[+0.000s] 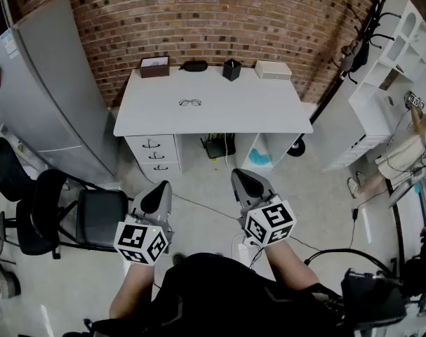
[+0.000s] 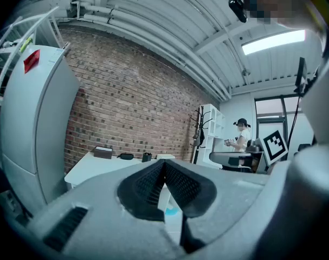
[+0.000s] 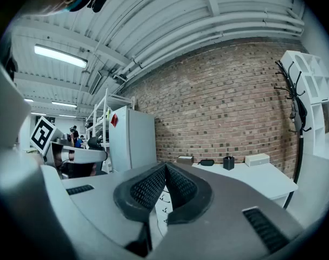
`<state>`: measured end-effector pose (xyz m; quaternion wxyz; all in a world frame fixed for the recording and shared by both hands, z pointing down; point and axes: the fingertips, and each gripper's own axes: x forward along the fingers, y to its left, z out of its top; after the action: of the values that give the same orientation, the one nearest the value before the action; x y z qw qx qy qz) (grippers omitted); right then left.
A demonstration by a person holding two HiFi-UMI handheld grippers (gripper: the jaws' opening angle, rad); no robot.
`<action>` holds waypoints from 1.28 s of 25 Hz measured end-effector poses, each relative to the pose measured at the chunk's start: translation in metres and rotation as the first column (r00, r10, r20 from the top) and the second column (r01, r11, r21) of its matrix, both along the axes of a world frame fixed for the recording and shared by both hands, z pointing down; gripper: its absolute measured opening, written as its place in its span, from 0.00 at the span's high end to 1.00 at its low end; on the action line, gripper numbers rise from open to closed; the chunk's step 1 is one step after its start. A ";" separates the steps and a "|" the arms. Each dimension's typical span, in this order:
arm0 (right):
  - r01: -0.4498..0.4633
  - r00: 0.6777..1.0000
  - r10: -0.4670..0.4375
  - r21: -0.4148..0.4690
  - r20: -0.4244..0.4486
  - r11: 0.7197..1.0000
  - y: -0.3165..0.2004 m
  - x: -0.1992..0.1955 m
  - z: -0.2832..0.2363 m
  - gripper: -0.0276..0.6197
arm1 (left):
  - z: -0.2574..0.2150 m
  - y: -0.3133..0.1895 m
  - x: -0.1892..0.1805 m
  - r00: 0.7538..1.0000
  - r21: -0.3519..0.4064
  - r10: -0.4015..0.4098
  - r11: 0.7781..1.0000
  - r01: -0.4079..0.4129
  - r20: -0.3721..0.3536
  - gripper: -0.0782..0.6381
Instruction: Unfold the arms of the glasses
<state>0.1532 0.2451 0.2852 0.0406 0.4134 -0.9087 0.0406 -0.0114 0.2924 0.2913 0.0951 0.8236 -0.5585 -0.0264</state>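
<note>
A pair of thin dark-framed glasses (image 1: pixel 190 102) lies on the white desk (image 1: pixel 269 111), left of its middle. Whether their arms are folded is too small to tell. Both grippers are held well short of the desk, over the floor. My left gripper (image 1: pixel 161 186) is shut with nothing in it, its tips meeting (image 2: pixel 163 163). The right gripper (image 1: pixel 239 175) is also shut and empty, the tips touching (image 3: pixel 165 166). In the two gripper views the desk (image 2: pixel 85 167) (image 3: pixel 262 177) shows ahead, but the glasses cannot be made out there.
Along the desk's back edge stand a brown box (image 1: pixel 154 67), a black case (image 1: pixel 194 65), a black pen cup (image 1: pixel 231 69) and a white box (image 1: pixel 273 69). Drawers (image 1: pixel 155 154) sit under the desk. A black chair (image 1: pixel 65 216) is at left, a grey fridge (image 1: pixel 55 97) beyond it, white shelving (image 1: pixel 391 69) at right.
</note>
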 end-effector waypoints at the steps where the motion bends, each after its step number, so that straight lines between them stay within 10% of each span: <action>1: 0.002 1.000 -0.002 0.004 0.001 1.000 0.002 0.000 0.000 0.94 | 0.001 0.002 0.001 1.000 -0.001 0.006 1.000 -0.006 -0.003 0.88; 32: 0.017 1.000 -0.017 -0.001 0.015 1.000 0.005 -0.044 0.002 0.94 | 0.001 0.006 -0.024 0.996 0.039 0.067 0.997 -0.065 -0.051 0.88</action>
<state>0.1087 0.2506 0.2875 0.0344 0.4051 -0.9126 0.0441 -0.0356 0.2985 0.2925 0.0952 0.8422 -0.5278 -0.0553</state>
